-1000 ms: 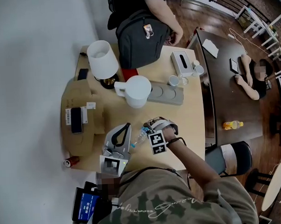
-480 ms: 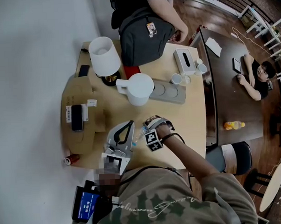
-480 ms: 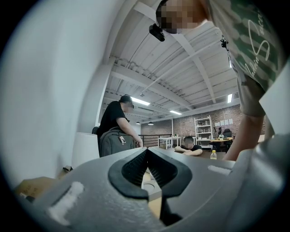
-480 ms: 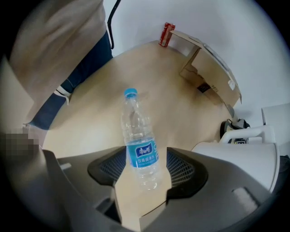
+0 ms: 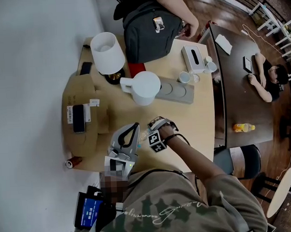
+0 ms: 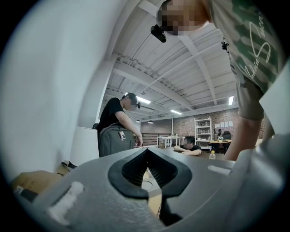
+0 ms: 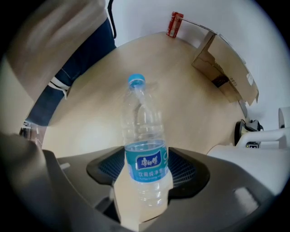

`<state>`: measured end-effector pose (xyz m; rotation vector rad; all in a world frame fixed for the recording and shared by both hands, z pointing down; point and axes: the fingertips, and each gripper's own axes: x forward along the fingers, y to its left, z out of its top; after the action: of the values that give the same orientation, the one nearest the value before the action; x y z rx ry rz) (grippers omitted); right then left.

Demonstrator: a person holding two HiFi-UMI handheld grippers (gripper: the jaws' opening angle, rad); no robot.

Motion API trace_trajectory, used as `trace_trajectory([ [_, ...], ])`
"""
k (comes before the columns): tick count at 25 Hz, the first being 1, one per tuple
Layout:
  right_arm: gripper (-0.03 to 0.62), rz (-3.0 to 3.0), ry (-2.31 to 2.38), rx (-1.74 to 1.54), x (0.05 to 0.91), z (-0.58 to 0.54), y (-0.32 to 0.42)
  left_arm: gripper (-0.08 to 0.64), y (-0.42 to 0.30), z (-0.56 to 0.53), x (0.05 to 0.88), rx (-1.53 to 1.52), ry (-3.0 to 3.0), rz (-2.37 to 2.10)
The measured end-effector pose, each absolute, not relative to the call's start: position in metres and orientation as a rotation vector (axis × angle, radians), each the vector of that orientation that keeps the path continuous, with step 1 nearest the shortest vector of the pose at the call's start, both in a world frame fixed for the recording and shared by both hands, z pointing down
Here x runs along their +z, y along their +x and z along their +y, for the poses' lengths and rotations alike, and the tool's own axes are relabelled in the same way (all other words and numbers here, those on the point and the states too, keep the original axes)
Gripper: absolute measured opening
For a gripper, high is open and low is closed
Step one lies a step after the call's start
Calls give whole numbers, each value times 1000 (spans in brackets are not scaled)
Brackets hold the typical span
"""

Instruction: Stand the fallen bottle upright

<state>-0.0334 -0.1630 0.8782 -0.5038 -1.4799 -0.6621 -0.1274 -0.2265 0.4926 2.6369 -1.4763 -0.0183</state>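
A clear water bottle with a blue cap and a blue label lies on its side on the light wooden table. My right gripper points straight down over it. Its jaws are opening, and the bottle's labelled middle lies between the pads, which do not press on it. In the head view the bottle peeks out beside the right gripper near the table's front edge. My left gripper lies level just left of the bottle, with its jaws shut and nothing in them.
A white kettle on a grey tray, a white lamp, a tissue box and small cups stand farther back. A cardboard box fills the left side, with a red can by it. A person with a backpack stands at the far edge.
My right hand has sunk lower over the bottle and shifted slightly left. The left gripper has stayed where it was.
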Motion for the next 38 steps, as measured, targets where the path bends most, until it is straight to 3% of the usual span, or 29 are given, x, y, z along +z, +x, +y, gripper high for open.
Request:
trace_trajectory([
  [21,304,-1465,-494,-633,911,-156,-39,2,-123,-228,498,-20,2623,-1468],
  [38,302,-2022,-15,-369,858,-160,-24,2,-102,-204,471,51,2699,-1478],
])
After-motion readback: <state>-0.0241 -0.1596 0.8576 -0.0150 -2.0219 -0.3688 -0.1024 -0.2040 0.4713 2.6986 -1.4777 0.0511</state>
